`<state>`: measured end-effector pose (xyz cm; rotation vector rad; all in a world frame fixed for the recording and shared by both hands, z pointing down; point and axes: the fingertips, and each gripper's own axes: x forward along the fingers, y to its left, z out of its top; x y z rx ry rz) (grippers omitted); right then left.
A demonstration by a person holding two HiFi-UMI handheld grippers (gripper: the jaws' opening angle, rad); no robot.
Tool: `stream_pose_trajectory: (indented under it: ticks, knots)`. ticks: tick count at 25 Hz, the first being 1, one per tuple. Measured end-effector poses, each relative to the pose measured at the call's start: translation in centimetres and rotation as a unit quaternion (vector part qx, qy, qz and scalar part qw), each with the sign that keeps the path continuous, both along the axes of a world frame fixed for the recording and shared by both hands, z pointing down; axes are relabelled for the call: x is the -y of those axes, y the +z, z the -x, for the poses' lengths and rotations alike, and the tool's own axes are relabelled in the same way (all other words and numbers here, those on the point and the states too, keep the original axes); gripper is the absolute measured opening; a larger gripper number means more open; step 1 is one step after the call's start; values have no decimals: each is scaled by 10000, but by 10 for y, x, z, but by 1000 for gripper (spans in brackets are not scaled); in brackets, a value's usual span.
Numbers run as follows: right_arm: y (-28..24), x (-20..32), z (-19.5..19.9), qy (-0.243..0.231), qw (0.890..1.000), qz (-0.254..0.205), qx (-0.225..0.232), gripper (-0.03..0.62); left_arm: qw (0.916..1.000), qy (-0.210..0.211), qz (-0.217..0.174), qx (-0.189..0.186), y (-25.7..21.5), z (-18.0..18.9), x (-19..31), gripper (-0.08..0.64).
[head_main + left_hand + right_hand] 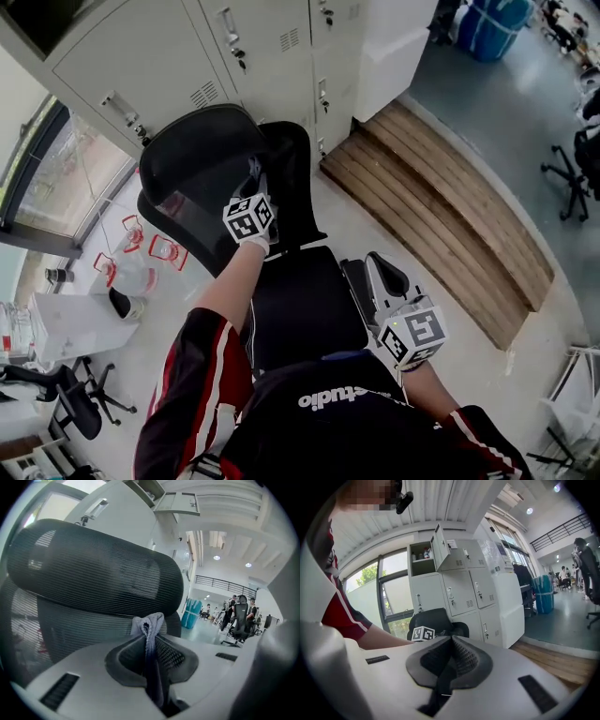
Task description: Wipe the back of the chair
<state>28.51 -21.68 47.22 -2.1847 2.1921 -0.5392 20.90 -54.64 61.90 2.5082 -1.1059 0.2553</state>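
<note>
A black mesh office chair [281, 272] stands facing me, its backrest [202, 220] and curved headrest [202, 141] at the far side. My left gripper [251, 199] is raised against the front of the backrest, just under the headrest [93, 569]. Its jaws are shut on a grey cloth [148, 623], whose bunched end pokes out beyond the tips towards the mesh. My right gripper [386, 274] hangs lower, beside the chair's right armrest [356, 279], with its jaws shut and nothing between them. In the right gripper view the gripper [451, 641] points at the chair [436, 619] and the left gripper's marker cube [423, 633].
Grey metal lockers [187, 47] stand right behind the chair. A low wooden platform [450, 206] lies to the right. Water jugs [141, 253] sit on the floor at the left by a window [66, 178]. Other office chairs [80, 398] and a blue barrel [492, 23] stand further off.
</note>
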Motion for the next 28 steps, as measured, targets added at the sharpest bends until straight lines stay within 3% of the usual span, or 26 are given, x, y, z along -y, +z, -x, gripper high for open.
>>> stream_pose_trajectory:
  ticks: [9, 14, 17, 20, 24, 28]
  knots:
    - [4, -47, -35, 512, 9986, 142, -42, 14, 9971, 721, 41, -243, -8, -100, -45, 60]
    - [1, -53, -31, 430, 9990, 95, -58, 14, 9951, 903, -15, -394, -21, -99, -72, 60]
    - [-8, -49, -16, 212, 9997, 28, -97, 14, 9954, 913, -142, -269, -28, -63, -81, 60]
    - [-13, -36, 8, -83, 9999, 12, -62, 14, 9971, 710, -270, -58, -31, -1, -77, 60]
    - [-17, -4, 60, -712, 9974, -87, -43, 14, 9995, -108, -274, 133, -29, 115, -56, 60]
    - [-25, 23, 117, -1435, 9895, -134, -69, 14, 9929, -1146, -235, 210, -29, 240, -42, 60]
